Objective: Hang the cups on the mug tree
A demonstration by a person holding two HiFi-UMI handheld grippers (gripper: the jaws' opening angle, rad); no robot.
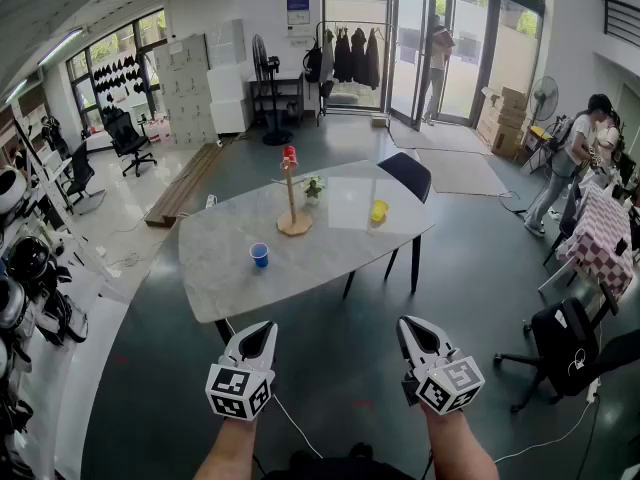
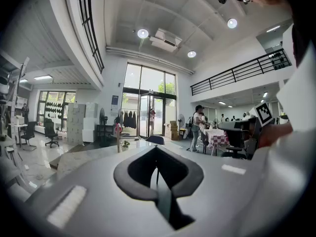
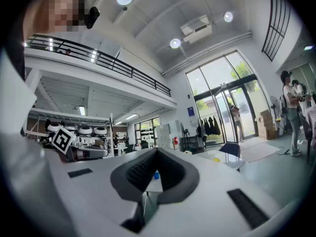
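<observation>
Head view showed us holding both grippers short of the table's (image 1: pixel 220 268) near edge, well apart from the cups. Our left gripper (image 1: pixel 262 328) and right gripper (image 1: pixel 408 324) each had their jaws pressed together with nothing between them. A red cup (image 1: pixel 289 155) sat at the top of the mug tree (image 1: pixel 292 203) mid-table. A blue cup (image 1: pixel 260 255) stood nearer and left of it, and a yellow cup (image 1: pixel 379 210) stood to its right.

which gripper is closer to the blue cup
Left. The left gripper hangs just short of the table, almost straight below the blue cup in the head view; the right gripper is well off to the cup's right.
</observation>
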